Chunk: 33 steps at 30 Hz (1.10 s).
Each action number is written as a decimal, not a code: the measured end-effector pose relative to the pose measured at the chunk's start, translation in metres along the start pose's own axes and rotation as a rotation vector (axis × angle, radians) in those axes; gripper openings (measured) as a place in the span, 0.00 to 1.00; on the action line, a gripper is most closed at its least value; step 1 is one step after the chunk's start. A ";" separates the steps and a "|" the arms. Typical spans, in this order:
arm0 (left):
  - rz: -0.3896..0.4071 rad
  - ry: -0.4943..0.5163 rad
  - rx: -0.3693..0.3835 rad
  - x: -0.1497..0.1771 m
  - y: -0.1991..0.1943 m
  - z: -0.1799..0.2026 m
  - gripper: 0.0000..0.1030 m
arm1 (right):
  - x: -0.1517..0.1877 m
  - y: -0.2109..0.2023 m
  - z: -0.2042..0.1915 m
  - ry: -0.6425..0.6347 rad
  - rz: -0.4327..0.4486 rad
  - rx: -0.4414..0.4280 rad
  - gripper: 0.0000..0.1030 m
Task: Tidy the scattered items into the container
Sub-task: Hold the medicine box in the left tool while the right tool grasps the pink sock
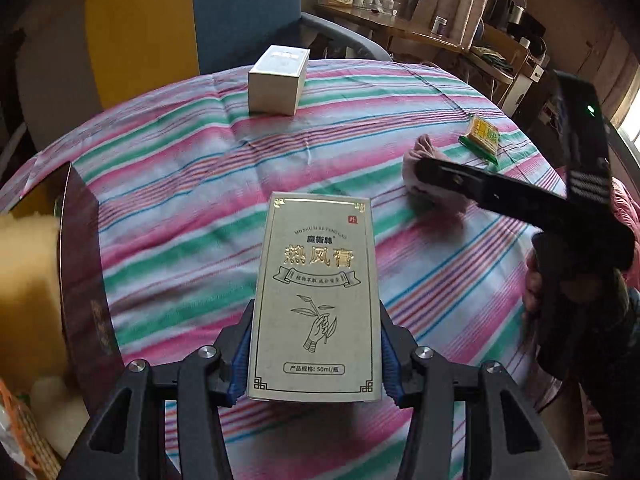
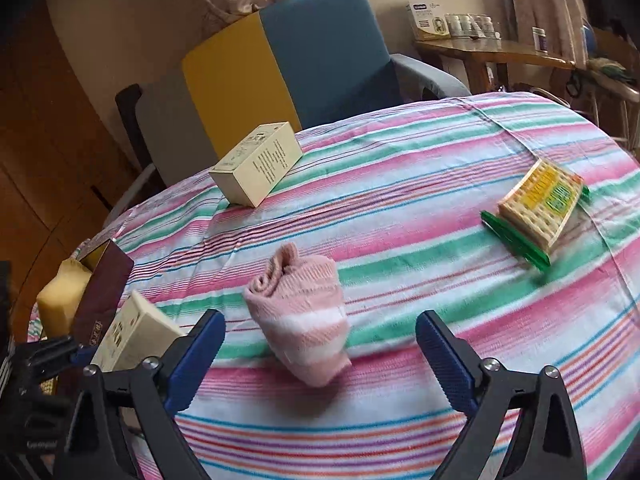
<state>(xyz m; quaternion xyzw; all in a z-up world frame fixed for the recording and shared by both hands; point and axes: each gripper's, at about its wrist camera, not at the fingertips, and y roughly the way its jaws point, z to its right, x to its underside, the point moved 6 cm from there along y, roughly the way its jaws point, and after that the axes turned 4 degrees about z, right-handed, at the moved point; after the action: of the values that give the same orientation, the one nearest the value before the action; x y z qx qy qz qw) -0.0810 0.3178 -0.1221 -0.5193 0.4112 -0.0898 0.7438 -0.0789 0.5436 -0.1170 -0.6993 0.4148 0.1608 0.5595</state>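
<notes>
Dark container [image 1: 86,280] cut off at left edge, contents unclear.

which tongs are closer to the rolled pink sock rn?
Right. The right tongs are open around the pink sock, which sits between their tips. The left tongs are off beside it, shut on the gold-print box.

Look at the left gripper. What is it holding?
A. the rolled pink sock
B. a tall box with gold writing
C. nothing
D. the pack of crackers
B: in the left wrist view the left gripper has its blue fingers pressed on both sides of the tall box with gold writing.
</notes>
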 end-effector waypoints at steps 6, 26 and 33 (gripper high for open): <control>-0.009 -0.030 0.002 0.033 -0.006 0.001 0.52 | 0.000 0.024 -0.020 -0.093 -0.088 0.031 0.51; 0.039 -0.095 0.076 0.090 -0.045 0.017 0.52 | 0.093 -0.049 -0.069 -0.152 -0.122 0.014 0.51; 0.126 -0.093 0.073 0.096 -0.073 0.012 0.54 | 0.116 -0.076 -0.077 -0.144 -0.130 -0.020 0.59</control>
<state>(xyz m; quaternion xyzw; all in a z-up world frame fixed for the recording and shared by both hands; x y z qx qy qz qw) 0.0109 0.2392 -0.1088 -0.4685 0.4045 -0.0336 0.7847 0.0305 0.4288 -0.1228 -0.7170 0.3256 0.1779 0.5901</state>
